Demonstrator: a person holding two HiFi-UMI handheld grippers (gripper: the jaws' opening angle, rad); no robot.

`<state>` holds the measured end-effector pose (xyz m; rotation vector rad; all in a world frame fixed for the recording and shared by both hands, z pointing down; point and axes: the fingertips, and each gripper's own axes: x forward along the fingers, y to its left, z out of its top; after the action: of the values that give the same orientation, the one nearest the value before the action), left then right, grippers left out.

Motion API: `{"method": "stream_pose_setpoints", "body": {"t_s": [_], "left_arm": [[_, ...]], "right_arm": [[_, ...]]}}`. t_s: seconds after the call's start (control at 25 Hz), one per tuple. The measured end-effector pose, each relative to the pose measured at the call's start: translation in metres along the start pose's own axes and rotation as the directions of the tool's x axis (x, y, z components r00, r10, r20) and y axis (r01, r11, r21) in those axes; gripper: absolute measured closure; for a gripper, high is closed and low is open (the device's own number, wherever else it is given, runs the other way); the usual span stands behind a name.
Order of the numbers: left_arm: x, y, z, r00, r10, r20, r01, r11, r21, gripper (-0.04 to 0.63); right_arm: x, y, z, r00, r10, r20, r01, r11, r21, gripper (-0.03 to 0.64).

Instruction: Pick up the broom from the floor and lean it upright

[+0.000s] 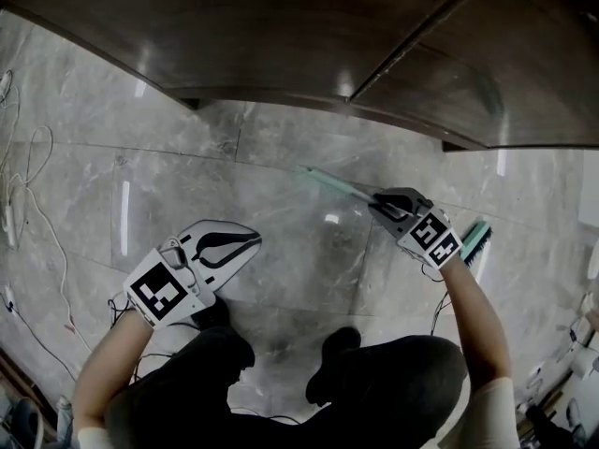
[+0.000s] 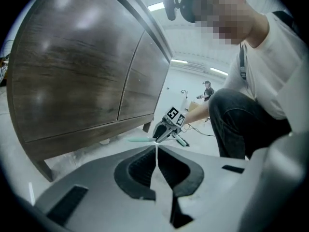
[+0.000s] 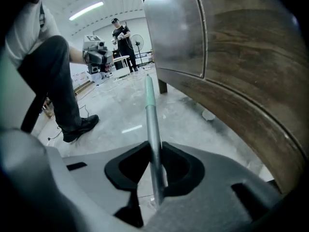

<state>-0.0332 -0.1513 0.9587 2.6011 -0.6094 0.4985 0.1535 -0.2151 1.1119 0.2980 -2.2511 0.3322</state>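
Note:
The broom has a grey metal shaft (image 3: 154, 129) with a teal grip end (image 3: 149, 92) and a teal brush head (image 1: 477, 242). My right gripper (image 1: 379, 202) is shut on the shaft, which runs between its jaws (image 3: 155, 151) and points up and away toward the cabinet. The handle end (image 1: 326, 181) is lifted off the grey marble floor. From the left gripper view, the right gripper (image 2: 165, 128) shows holding the broom (image 2: 140, 139) low by the cabinet. My left gripper (image 1: 245, 243) hovers at the lower left, apart from the broom, its jaws (image 2: 156, 147) closed together on nothing.
A dark wooden cabinet (image 1: 281, 36) on short legs (image 3: 162, 86) stands just beyond the broom. White cables (image 1: 28, 204) lie on the floor at the left. The person's black shoes (image 1: 334, 363) are behind the grippers. Another person (image 3: 122, 42) stands far off.

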Motion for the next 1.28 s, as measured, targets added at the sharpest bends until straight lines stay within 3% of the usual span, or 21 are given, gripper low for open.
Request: {"method": "stream_pose_setpoints", "body": {"t_s": [0.32, 0.72, 0.84, 0.96, 1.04, 1.28], "left_arm": [[0.006, -0.001, 0.051, 0.995, -0.093, -0.030, 0.095, 0.992, 0.084, 0.582], [-0.007, -0.011, 0.139, 0.993, -0.116, 0.006, 0.113, 0.979, 0.168, 0.583], [-0.013, -0.015, 0.163, 0.994, -0.110, 0.013, 0.107, 0.983, 0.152, 0.583], [-0.017, -0.011, 0.179, 0.996, -0.089, 0.013, 0.088, 0.994, 0.065, 0.583], [-0.021, -0.015, 0.195, 0.994, -0.094, 0.053, 0.093, 0.995, 0.019, 0.583], [-0.018, -0.044, 0.242, 0.984, -0.100, 0.147, 0.095, 0.995, 0.040, 0.582]], "right_arm": [[-0.084, -0.015, 0.036, 0.992, -0.088, 0.089, 0.082, 0.994, 0.072, 0.531], [-0.174, -0.035, 0.081, 0.947, -0.214, 0.238, 0.159, 0.960, 0.229, 0.531], [-0.196, -0.033, 0.090, 0.932, -0.241, 0.270, 0.166, 0.948, 0.272, 0.531], [-0.215, -0.032, 0.099, 0.917, -0.269, 0.295, 0.174, 0.935, 0.309, 0.531], [-0.228, -0.030, 0.104, 0.908, -0.289, 0.303, 0.185, 0.926, 0.329, 0.532], [-0.274, -0.028, 0.121, 0.878, -0.357, 0.318, 0.237, 0.902, 0.360, 0.538]]}}
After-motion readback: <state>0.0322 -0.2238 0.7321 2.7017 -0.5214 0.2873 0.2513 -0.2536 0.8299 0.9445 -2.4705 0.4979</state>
